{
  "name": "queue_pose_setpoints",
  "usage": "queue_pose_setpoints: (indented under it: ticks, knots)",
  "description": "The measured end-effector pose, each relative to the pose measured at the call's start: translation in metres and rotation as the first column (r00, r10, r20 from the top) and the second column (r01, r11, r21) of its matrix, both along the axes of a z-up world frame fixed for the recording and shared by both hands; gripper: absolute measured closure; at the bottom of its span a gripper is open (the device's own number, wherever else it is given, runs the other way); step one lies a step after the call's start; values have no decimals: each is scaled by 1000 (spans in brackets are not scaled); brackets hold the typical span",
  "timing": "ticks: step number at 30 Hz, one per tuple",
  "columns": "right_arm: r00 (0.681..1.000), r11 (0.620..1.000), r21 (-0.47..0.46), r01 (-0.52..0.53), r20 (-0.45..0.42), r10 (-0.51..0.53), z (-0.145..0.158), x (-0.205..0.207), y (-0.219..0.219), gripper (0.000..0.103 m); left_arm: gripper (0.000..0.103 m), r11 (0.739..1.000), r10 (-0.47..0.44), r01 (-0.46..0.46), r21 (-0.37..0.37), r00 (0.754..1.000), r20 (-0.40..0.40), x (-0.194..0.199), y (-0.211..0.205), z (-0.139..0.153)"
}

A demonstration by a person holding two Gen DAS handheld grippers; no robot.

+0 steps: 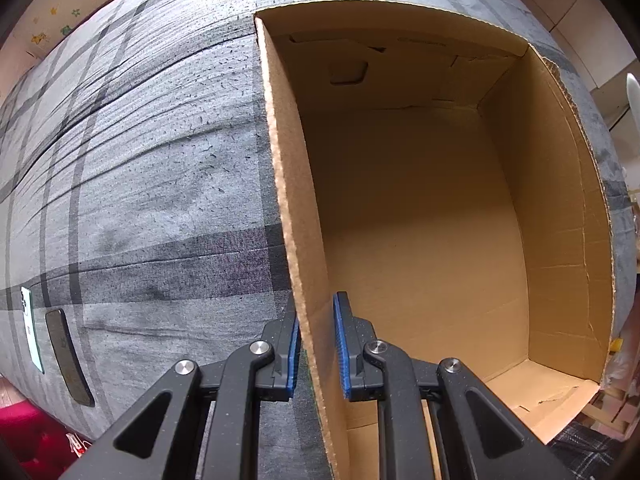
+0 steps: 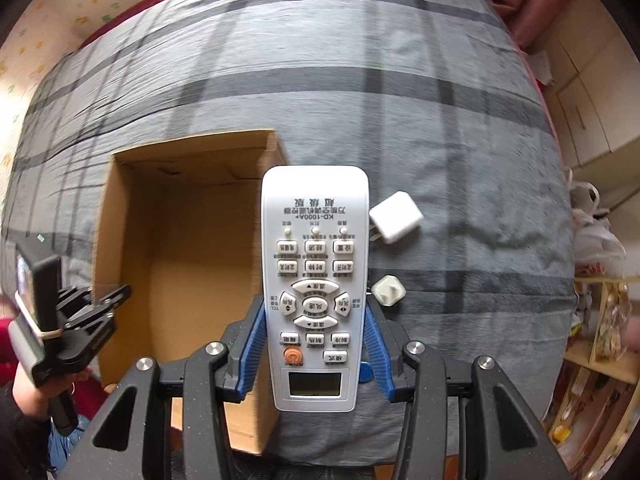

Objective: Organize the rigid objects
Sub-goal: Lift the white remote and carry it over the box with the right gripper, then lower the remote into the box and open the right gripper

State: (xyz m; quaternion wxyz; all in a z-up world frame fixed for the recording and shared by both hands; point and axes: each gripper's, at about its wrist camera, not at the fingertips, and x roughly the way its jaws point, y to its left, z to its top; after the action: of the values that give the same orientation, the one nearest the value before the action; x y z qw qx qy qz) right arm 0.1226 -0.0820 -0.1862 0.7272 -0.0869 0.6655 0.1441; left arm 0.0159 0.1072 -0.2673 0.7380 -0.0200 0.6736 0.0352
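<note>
An open brown cardboard box (image 1: pixel 420 220) lies on a grey plaid bedspread (image 1: pixel 140 180), and nothing shows inside it. My left gripper (image 1: pixel 316 312) points down and is shut on the box's left wall (image 1: pixel 280 160), one blue pad on each side. In the right wrist view, the right gripper (image 2: pixel 315 308) is shut on a white air-conditioner remote (image 2: pixel 315 240). It holds the remote above the bedspread, just right of the box (image 2: pixel 180 220). The left gripper (image 2: pixel 100 304) shows there too, at the box's left edge. A white charger cube (image 2: pixel 396 216) and a small white plug (image 2: pixel 388 290) lie on the bed right of the remote.
Two phones lie on the bedspread left of the box, a pale one (image 1: pixel 32 328) and a dark one (image 1: pixel 68 360). Wooden shelves (image 2: pixel 600 340) and plastic bags (image 2: pixel 596 236) stand beyond the bed's right edge. A person's hand (image 2: pixel 28 388) holds the left gripper.
</note>
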Motion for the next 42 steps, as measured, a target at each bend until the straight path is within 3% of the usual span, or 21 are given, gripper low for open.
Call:
queue_pose_setpoints:
  ticks: [12,21,42]
  knots:
    - [990,989,35,-141,-23,142,-8,-18,65,54,86,1000,12,-12,4,1000,5,0,-1,0]
    - [981,983,24,-184,-61,185,-43,-25,95,54,86,1000,9,-9,3,1000,7,-2,-1,1]
    - [970,983,-31,-181,-172,173,-145,-22,128,53,86,1000,21,-21,18,1000,12,-2,-2,0]
